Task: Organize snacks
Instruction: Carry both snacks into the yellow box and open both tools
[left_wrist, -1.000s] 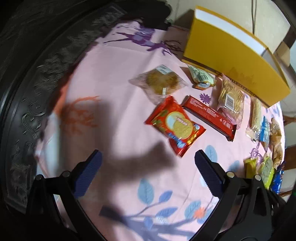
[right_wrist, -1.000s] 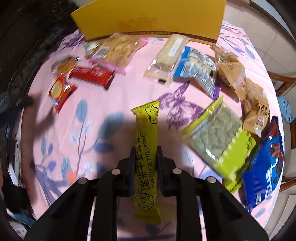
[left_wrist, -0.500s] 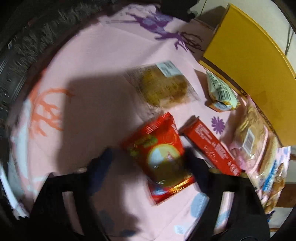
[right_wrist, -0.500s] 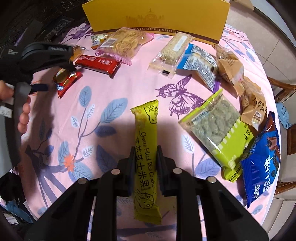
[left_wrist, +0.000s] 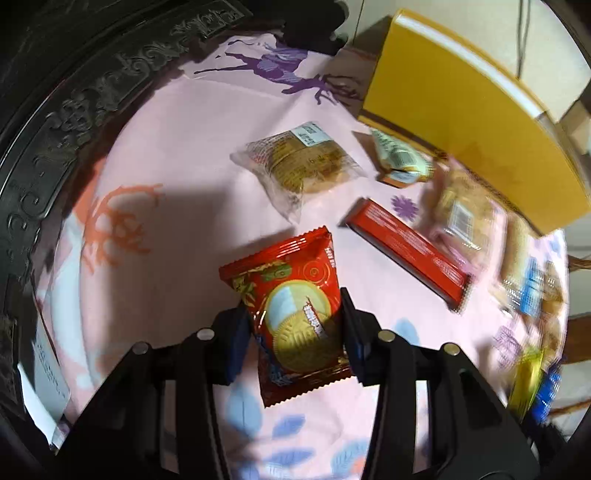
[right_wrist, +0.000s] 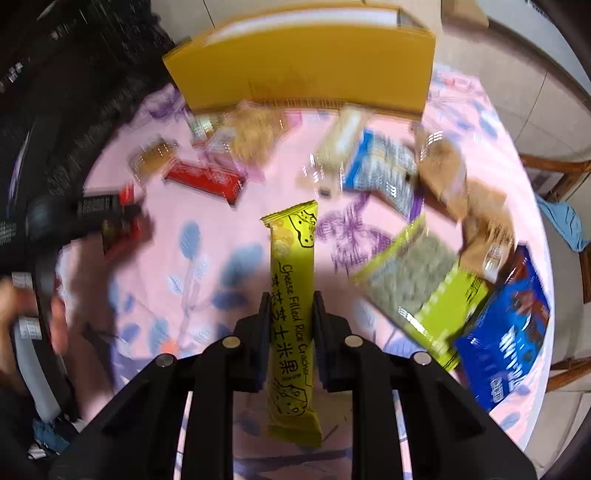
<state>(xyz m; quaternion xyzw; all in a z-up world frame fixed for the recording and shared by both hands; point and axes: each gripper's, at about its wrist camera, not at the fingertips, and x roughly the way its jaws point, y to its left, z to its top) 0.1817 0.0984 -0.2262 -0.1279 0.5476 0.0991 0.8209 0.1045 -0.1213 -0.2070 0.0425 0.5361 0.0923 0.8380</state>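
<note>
A red cookie packet (left_wrist: 284, 266) lies on the pink flowered tablecloth (left_wrist: 177, 155), and its lower half sits between the blue pads of my left gripper (left_wrist: 291, 308). The jaws are closing, and both pads touch the packet's sides. My right gripper (right_wrist: 291, 295) is shut on a long yellow cheese rice cracker stick (right_wrist: 291, 240), held lengthwise above the cloth. The yellow box (left_wrist: 461, 122) stands open at the far edge of the table; it also shows as the yellow box (right_wrist: 306, 70) in the right wrist view.
Near the left gripper lie a clear-wrapped cake (left_wrist: 299, 162), a red bar (left_wrist: 406, 251) and a small green pouch (left_wrist: 399, 158). At the right are a green packet (right_wrist: 417, 288), a blue packet (right_wrist: 509, 332) and brown bags (right_wrist: 480, 221). A hand (right_wrist: 11, 306) shows, blurred, at the left.
My left gripper came down over the red cookie packet and its jaws narrowed from wide apart to touching the packet. The right gripper rose a little, still holding the yellow stick.
</note>
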